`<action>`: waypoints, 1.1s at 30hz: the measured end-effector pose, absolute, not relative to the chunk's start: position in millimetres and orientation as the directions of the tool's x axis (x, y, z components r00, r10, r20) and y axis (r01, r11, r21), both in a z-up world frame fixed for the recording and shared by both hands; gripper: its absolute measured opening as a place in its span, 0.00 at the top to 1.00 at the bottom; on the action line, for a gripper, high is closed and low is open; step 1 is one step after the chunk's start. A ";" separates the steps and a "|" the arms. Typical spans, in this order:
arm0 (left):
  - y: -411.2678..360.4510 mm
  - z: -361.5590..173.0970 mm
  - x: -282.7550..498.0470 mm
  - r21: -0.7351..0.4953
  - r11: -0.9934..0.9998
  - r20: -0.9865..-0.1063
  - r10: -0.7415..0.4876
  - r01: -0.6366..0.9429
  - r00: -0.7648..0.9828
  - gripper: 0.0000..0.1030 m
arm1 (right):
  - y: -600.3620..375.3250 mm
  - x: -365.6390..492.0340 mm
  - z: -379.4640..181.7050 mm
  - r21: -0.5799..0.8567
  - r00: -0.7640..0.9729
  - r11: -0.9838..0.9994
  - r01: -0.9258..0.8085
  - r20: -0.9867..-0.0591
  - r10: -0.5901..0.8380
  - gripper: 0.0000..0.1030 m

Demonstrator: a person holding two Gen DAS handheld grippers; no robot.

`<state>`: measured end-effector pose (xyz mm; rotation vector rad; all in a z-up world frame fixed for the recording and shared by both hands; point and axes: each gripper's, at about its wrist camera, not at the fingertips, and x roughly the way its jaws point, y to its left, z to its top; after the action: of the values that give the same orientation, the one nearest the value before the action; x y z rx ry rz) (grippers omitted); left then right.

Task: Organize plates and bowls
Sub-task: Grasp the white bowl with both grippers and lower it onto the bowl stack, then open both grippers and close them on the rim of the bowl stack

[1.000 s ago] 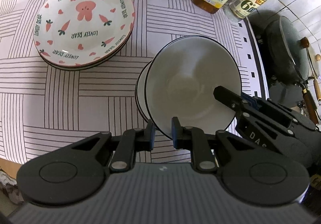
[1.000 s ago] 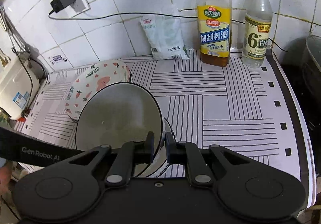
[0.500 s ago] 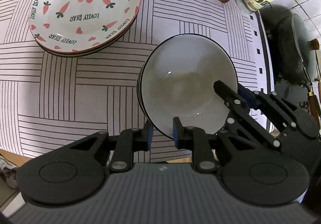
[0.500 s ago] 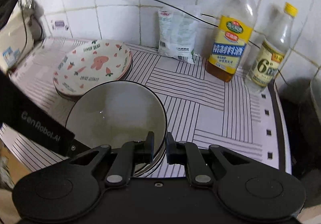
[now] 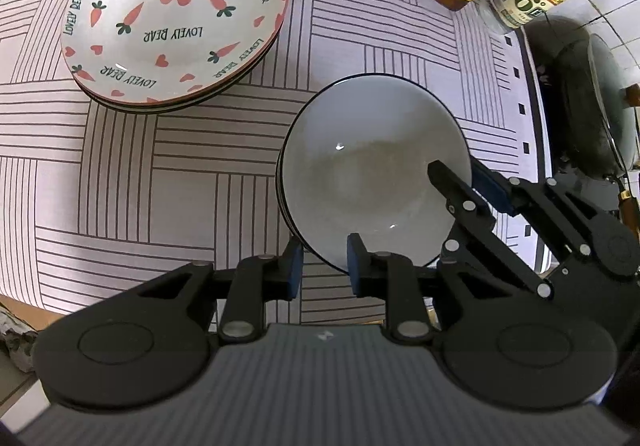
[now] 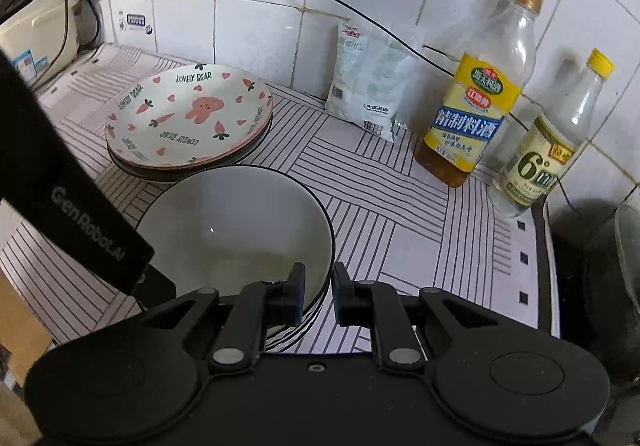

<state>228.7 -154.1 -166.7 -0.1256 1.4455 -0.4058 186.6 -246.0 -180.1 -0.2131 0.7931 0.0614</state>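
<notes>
A white bowl with a dark rim (image 5: 372, 170) sits on top of a stack of like bowls on the striped mat; it also shows in the right wrist view (image 6: 240, 226). My left gripper (image 5: 322, 266) straddles its near rim, jaws slightly apart. My right gripper (image 6: 318, 296) straddles the bowl's right rim, one finger inside, one outside, jaws a little apart; it shows in the left wrist view (image 5: 466, 176). A stack of carrot-and-bear patterned plates (image 5: 176, 14) lies at the far left, seen too in the right wrist view (image 6: 188, 118).
A cooking wine bottle (image 6: 476, 102), a vinegar bottle (image 6: 548, 150) and a white bag (image 6: 368, 86) stand along the tiled wall. A dark lidded wok (image 5: 600, 106) sits on the stove to the right. The counter's front edge is just below the bowls.
The tilted bowl has come down level onto the bowl stack. Both grippers' jaws have widened slightly around its rim. Both cameras have risen and look down more steeply.
</notes>
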 end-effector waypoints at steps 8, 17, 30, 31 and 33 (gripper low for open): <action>-142.7 -137.3 204.2 -0.366 0.884 -0.894 -0.421 0.290 0.155 0.69 | -252.0 150.7 -164.2 -0.049 0.760 0.997 -0.067 -0.650 0.019 0.82; -114.8 -102.9 159.9 -0.387 0.821 -0.819 -0.515 0.420 0.252 0.68 | -239.0 96.9 -148.0 0.025 0.795 1.000 -0.016 -0.606 0.028 0.76; -74.2 -101.2 122.3 -0.370 0.805 -0.741 -0.557 0.464 0.376 0.61 | -219.5 49.1 -163.1 0.020 0.839 0.999 -0.050 -0.542 0.053 0.63; -71.7 -103.5 121.3 -0.374 0.803 -0.735 -0.562 0.463 0.380 0.61 | -219.0 49.1 -167.1 0.019 0.839 0.998 -0.057 -0.541 0.058 0.62; -67.8 -110.9 120.3 -0.393 0.796 -0.721 -0.577 0.460 0.383 0.60 | -218.3 49.7 -174.8 0.013 0.841 0.998 -0.069 -0.537 0.065 0.57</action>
<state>120.3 -67.8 -110.9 -0.1351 0.9740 -0.6638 49.7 -218.3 -174.8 -0.0068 0.5672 0.0709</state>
